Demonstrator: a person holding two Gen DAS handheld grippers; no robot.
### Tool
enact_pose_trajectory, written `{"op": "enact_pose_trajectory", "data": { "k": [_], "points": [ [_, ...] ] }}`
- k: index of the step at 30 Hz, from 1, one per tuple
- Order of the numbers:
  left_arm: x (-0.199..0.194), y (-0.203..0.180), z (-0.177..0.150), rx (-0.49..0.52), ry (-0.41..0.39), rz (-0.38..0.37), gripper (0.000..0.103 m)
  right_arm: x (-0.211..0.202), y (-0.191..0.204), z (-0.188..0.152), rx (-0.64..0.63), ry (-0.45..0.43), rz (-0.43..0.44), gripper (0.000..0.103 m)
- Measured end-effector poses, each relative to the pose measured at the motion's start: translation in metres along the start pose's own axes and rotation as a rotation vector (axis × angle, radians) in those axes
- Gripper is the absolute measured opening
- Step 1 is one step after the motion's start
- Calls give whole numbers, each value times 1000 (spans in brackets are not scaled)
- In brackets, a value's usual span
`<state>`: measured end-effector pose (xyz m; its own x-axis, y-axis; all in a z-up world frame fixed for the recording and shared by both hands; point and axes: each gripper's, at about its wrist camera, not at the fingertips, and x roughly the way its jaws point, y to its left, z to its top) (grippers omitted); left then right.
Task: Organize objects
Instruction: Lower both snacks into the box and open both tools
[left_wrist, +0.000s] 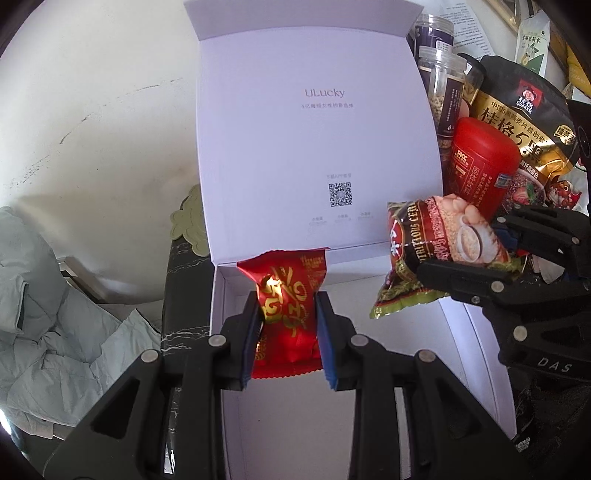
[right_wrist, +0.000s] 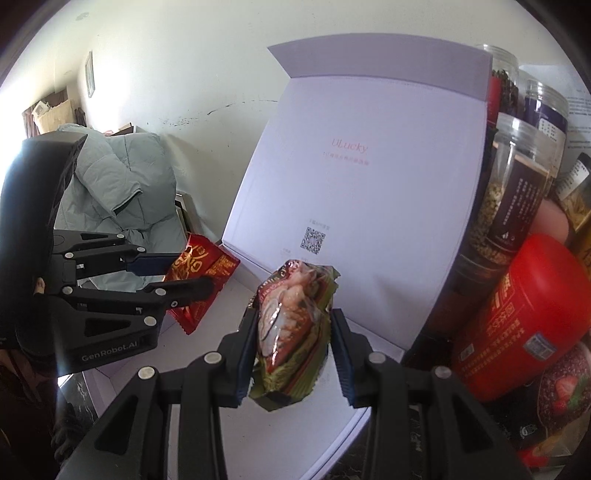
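my left claw (left_wrist: 288, 332) is clamped on a red and gold snack packet (left_wrist: 286, 295), holding it above the open white box (left_wrist: 280, 417), near the hinge of its raised lid (left_wrist: 314, 147). my right claw (right_wrist: 293, 343) grips a cereal sachet (right_wrist: 291, 325) over the box's right side, just beside the other packet. a red canister (left_wrist: 480, 166) and clear jars (left_wrist: 441, 85) crowd the tabletop (left_wrist: 184, 295) to the right of the lid.
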<state>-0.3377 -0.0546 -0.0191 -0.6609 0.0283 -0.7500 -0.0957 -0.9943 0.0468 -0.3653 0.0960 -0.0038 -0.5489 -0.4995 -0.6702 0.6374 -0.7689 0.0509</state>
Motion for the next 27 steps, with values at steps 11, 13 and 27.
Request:
{"op": "enact_pose_trajectory", "data": {
  "k": [11, 13, 27],
  "points": [
    [35, -6, -6, 8, 99, -21, 27, 25, -3, -4, -4, 54, 13, 38],
    [39, -7, -7, 10, 110, -19, 27, 29, -1, -5, -9, 67, 12, 38],
    [49, -7, -12, -35, 152, -22, 30, 49, -10, -10, 31, 122, 58, 38]
  ]
}}
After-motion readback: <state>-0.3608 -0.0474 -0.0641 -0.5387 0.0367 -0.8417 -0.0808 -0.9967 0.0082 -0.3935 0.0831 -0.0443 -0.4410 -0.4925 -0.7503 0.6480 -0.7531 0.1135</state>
